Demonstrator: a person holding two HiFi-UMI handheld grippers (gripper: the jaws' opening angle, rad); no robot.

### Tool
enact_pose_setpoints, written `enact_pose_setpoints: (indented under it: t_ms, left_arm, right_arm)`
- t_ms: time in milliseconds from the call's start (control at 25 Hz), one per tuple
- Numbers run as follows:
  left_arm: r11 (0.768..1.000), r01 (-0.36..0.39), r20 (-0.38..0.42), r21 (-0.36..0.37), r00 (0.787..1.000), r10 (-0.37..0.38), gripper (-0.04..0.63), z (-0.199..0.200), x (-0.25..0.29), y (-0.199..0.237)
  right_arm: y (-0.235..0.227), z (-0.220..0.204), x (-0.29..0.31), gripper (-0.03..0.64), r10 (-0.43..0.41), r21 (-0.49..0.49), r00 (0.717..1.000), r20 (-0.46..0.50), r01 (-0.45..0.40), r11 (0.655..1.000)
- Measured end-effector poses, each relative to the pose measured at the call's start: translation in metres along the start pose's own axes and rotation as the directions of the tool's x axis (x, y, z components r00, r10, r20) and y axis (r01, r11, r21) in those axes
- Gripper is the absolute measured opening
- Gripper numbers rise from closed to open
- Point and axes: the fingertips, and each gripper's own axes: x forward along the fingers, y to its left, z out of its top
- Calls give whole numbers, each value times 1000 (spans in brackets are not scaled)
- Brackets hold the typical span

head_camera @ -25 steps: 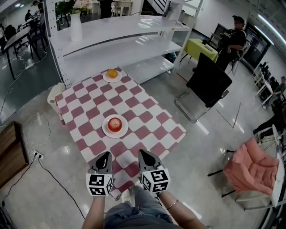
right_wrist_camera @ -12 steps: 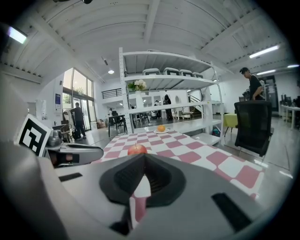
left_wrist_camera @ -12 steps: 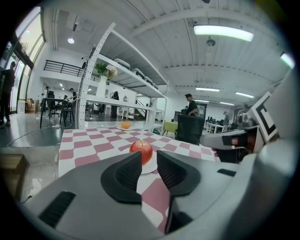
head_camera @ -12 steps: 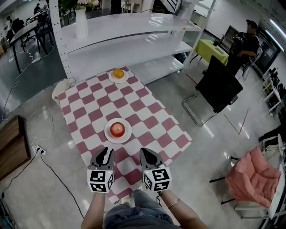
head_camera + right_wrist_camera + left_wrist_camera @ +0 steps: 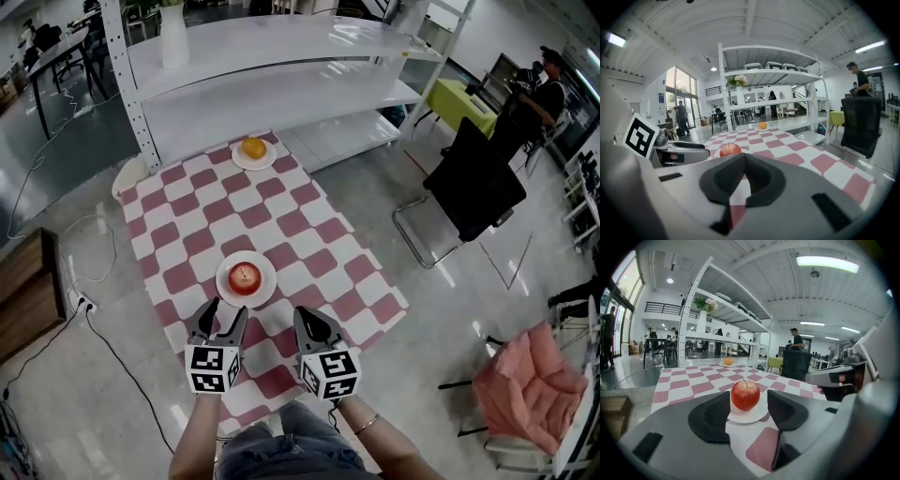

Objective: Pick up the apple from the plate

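Fingers (image 5: 710, 416) of the left gripper (image 5: 228, 307) are being spread apart, where a second ago they were being held shut; nothing is being pinched between them yet. The apple (image 5: 245, 277) is being framed in that gap in the left gripper view, but it is sitting untouched on its white plate (image 5: 265, 292), just ahead of the tips, near the front of the checked table (image 5: 291, 220). Both grippers are being carried closer to the plate than before. The right gripper (image 5: 301, 313) is being kept with its fingers pressed together, empty, off to the plate's right. By this reading the left gripper is being readied for the grasp; the pick-up itself is not yet being made.
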Motion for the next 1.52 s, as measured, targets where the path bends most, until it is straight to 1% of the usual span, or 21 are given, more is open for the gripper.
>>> enact_pose_setpoints:
  t_ms: [320,520,680,840,1040,1160,1520]
  left_arm:
    - [1000,-16,-34,-8,999,16,298,-1,32,1]
    - [1000,-9,-74,12,997,9,339,-8,48,-1]
    - [1000,-21,-91,20,996,23,356,-12,59,1]
    - [1000,-21,-103,23,994,24,360,-15,69,1]
    - [998,-46,-129,33,990,50,373,-22,79,4]
    - [998,-48,-139,38,989,53,374,-25,85,5]
    - [996,-60,-134,64,989,68,377,-18,105,6]
  right_arm:
    - [-17,-2,22,11,35,-4,999,-34,-35,999]
    - [-23,-5,33,10,50,-4,998,-47,-51,999]
    - [-27,-8,39,11,58,-2,997,-60,-58,998]
    - [-31,-11,43,10,64,-1,995,-72,-64,998]
    - [-35,-17,47,10,75,-2,993,-88,-75,997]
    - [-37,-21,50,11,77,5,992,-95,-77,997]
    - [-46,-27,59,10,82,21,990,-116,-81,997]
